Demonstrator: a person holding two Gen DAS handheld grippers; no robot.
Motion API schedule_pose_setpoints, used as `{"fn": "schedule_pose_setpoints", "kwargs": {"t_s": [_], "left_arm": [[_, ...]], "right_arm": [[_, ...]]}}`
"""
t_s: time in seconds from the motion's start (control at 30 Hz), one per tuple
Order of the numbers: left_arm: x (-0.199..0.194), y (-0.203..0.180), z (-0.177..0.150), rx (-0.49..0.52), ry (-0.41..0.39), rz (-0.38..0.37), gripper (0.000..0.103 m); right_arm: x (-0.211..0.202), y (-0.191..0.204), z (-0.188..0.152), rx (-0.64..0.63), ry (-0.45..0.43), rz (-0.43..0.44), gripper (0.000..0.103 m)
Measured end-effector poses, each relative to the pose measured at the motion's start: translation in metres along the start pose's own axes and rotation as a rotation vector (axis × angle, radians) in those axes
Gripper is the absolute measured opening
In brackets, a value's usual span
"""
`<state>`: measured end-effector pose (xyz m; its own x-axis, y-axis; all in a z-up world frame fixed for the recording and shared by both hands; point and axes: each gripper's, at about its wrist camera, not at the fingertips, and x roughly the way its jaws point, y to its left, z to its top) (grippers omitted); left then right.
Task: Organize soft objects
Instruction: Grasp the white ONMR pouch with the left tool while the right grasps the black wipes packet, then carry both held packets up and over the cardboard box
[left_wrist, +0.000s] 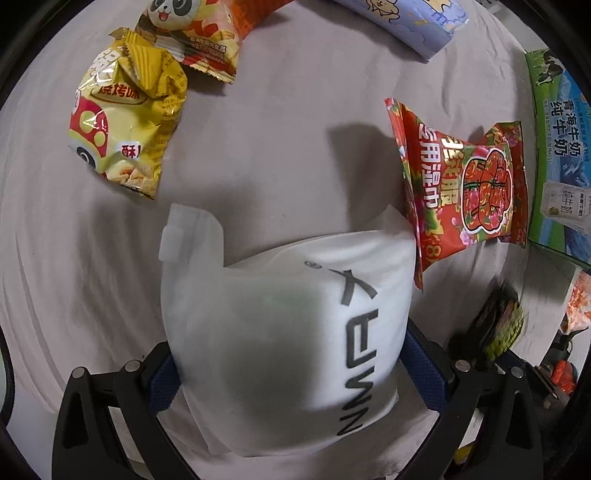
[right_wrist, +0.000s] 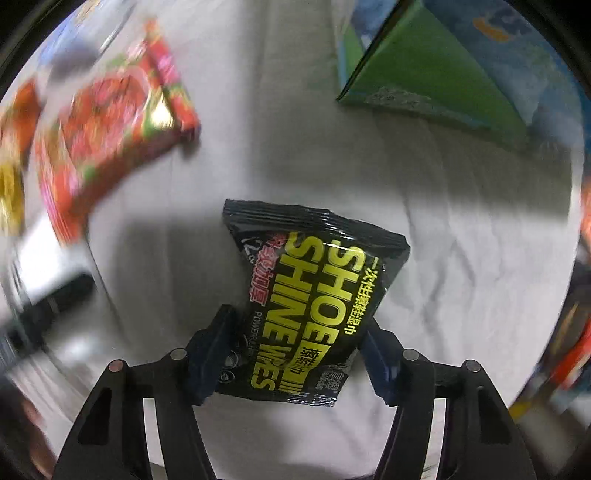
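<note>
My left gripper is shut on a soft white pouch with black lettering, held over the grey cloth. My right gripper is shut on a black shoe-shine wipes pack with yellow lettering, held above the cloth. That black pack also shows in the left wrist view, blurred, at the right. A red floral wet-wipes pack lies just right of the white pouch; in the right wrist view it is blurred at upper left.
A yellow snack bag and a panda snack bag lie at upper left. A pale blue pack lies at the top. A green and blue milk carton box stands at the right, also in the right wrist view.
</note>
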<state>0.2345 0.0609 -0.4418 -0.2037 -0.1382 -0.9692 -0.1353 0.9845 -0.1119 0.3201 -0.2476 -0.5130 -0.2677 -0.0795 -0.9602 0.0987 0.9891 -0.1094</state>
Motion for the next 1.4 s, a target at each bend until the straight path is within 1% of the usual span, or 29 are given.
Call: {"fn": "schedule_pose_setpoints", "kwargs": {"t_s": [0.03,0.07,0.1,0.17,0.2,0.3,0.37,0.4,0.43,0.47,0.5,0.6,0.63,0.8,0.87,0.9,0.97,1.03,1.13,1.23,1.27,1.37,1.4], "left_arm": [[0.003,0.0,-0.001,0.004,-0.003,0.006,0.103],[0.014,0.002,0.0,0.005,-0.008,0.01,0.103],[0.018,0.001,0.0,0.011,-0.011,0.018,0.103],[0.027,-0.001,0.002,0.027,-0.019,0.038,0.103],[0.036,-0.003,0.01,0.035,-0.029,0.049,0.103],[0.045,-0.01,0.01,0.063,-0.052,0.078,0.103],[0.049,-0.011,0.009,0.067,-0.06,0.078,0.101],[0.05,-0.011,0.008,0.066,-0.067,0.076,0.098],[0.047,-0.006,0.005,0.067,-0.074,0.072,0.096],[0.045,-0.004,0.002,0.07,-0.081,0.074,0.095],[0.045,-0.004,0.0,0.071,-0.088,0.076,0.092],[0.044,-0.002,-0.007,0.081,-0.11,0.087,0.088],[0.036,0.011,-0.017,0.083,-0.115,0.091,0.087],[0.041,0.019,-0.036,0.086,-0.131,0.102,0.087],[0.043,0.023,-0.046,0.085,-0.133,0.095,0.086],[0.044,0.025,-0.051,0.085,-0.136,0.093,0.086],[0.04,0.032,-0.061,0.084,-0.146,0.089,0.085],[0.039,0.028,-0.067,0.085,-0.161,0.089,0.084],[0.03,0.034,-0.079,0.09,-0.188,0.079,0.084],[0.017,0.031,-0.089,0.098,-0.21,0.06,0.084],[0.002,0.043,-0.101,0.102,-0.218,0.052,0.084],[-0.017,0.041,-0.112,0.125,-0.254,0.03,0.084],[-0.026,0.04,-0.118,0.136,-0.272,0.014,0.084]], "right_arm": [[0.001,0.0,-0.002,-0.018,-0.005,-0.011,0.067],[0.002,-0.003,-0.003,-0.021,-0.015,0.0,0.068],[0.004,-0.005,-0.003,-0.013,-0.018,0.011,0.07],[0.011,-0.022,-0.002,0.023,-0.011,0.034,0.071],[0.012,-0.029,-0.002,0.035,-0.01,0.041,0.073],[0.018,-0.032,0.0,0.062,-0.003,0.049,0.073],[0.018,-0.038,0.004,0.08,0.009,0.055,0.073],[0.017,-0.041,0.003,0.084,0.014,0.058,0.072],[0.014,-0.056,0.0,0.088,0.018,0.064,0.071],[0.013,-0.053,-0.001,0.09,0.021,0.073,0.068],[0.014,-0.059,0.001,0.089,0.021,0.082,0.064],[0.01,-0.064,0.001,0.072,0.014,0.063,0.057],[0.01,-0.063,0.0,0.067,0.011,0.057,0.056],[0.015,-0.06,-0.009,0.039,-0.001,0.043,0.052],[0.014,-0.062,-0.013,0.024,-0.011,0.036,0.052],[0.014,-0.052,-0.016,0.021,-0.014,0.036,0.051],[0.013,-0.045,-0.019,0.012,-0.019,0.036,0.051],[0.008,-0.042,-0.028,-0.001,-0.034,0.036,0.05],[-0.002,-0.04,-0.04,-0.019,-0.064,0.038,0.05],[-0.016,-0.041,-0.055,-0.028,-0.098,0.05,0.049],[-0.023,-0.04,-0.056,-0.029,-0.109,0.055,0.049],[-0.04,-0.046,-0.067,-0.031,-0.148,0.078,0.049],[-0.05,-0.047,-0.07,0.038,-0.074,0.071,0.049]]}}
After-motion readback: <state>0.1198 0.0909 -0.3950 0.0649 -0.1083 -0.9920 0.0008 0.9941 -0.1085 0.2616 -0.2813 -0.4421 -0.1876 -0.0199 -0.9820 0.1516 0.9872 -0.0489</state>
